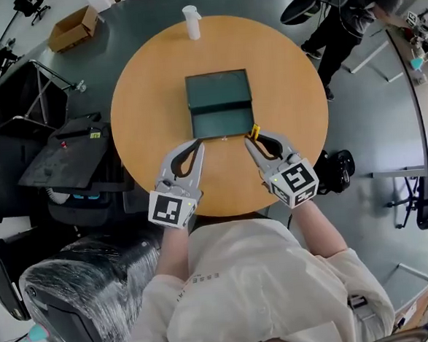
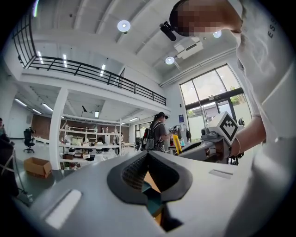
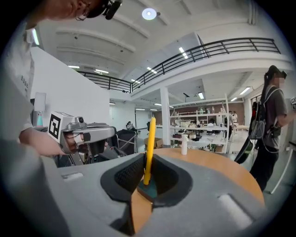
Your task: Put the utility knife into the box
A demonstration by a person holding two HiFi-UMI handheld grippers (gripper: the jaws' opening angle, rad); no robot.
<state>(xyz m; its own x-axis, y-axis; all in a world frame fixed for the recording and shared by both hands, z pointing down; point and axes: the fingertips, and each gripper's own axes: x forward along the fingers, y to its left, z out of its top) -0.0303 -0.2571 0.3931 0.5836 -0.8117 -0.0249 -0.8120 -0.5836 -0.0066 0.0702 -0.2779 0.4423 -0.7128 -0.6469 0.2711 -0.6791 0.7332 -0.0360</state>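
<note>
A dark green box point(image 1: 219, 104) lies open in the middle of the round wooden table point(image 1: 149, 83). A yellow utility knife point(image 1: 254, 132) is clamped between the jaws of my right gripper point(image 1: 250, 141), at the box's near right corner. In the right gripper view the knife point(image 3: 149, 143) stands upright between the pads, with a corner of the box point(image 3: 149, 189) below it. My left gripper point(image 1: 197, 143) hovers at the box's near left corner. Its tips meet and nothing shows between them point(image 2: 148, 153).
A white bottle point(image 1: 191, 22) stands at the table's far edge. Black cases point(image 1: 67, 158) and a plastic-wrapped chair point(image 1: 84, 300) crowd the left side. A cardboard box point(image 1: 73, 28) sits on the floor at the far left, and a person point(image 1: 349, 11) stands at the far right.
</note>
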